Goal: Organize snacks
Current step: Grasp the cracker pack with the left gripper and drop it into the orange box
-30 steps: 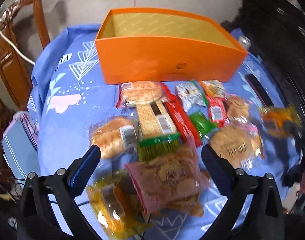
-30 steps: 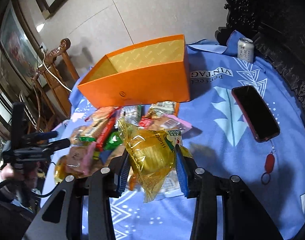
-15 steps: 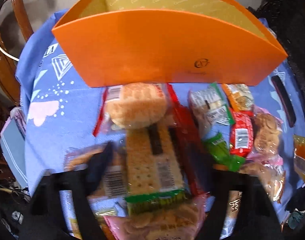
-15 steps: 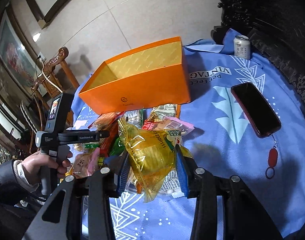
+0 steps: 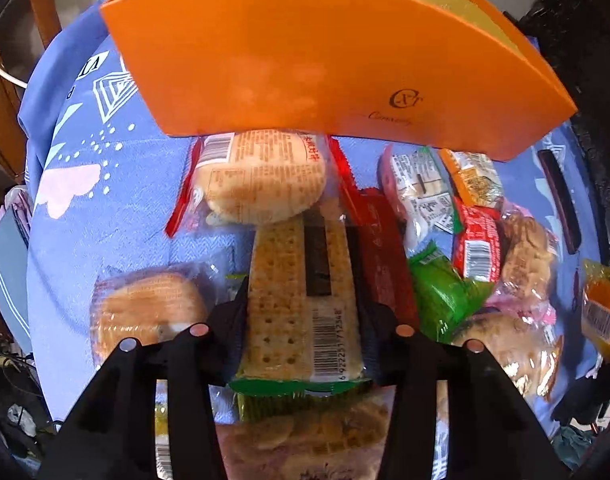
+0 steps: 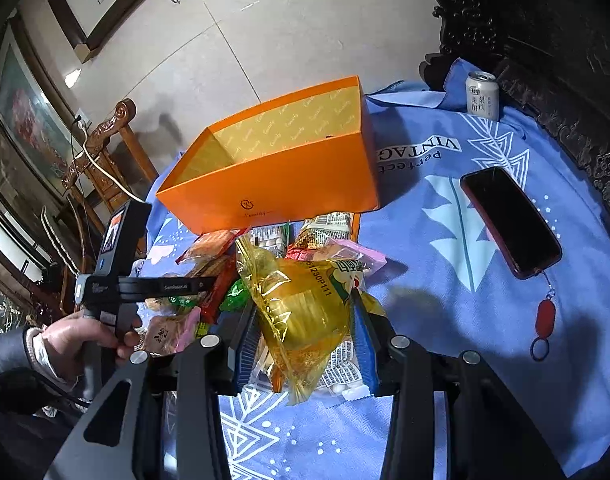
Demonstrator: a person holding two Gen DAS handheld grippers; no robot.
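Your left gripper [image 5: 303, 312] dropped and is closing on the cracker pack [image 5: 301, 300]; right gripper [image 6: 303, 336] clamps the yellow packet [image 6: 301, 308]. Next, lift both into the orange box [image 6: 273, 176].

Orange box [image 5: 325, 60]: top rim cut off by the upper edge of the left wrist view; interior mostly hidden behind its front wall. Cracker pack [image 5: 301, 304] below the box: long sides covered by the closing left gripper [image 5: 303, 320]. Pack print unreadable.

One orange box [image 6: 273, 184], one phone [image 6: 509, 220], one can [image 6: 482, 95], two tongs [image 5: 303, 312] [image 6: 305, 332], about a dozen snack packets [image 5: 445, 300], one chair [image 6: 105, 152]
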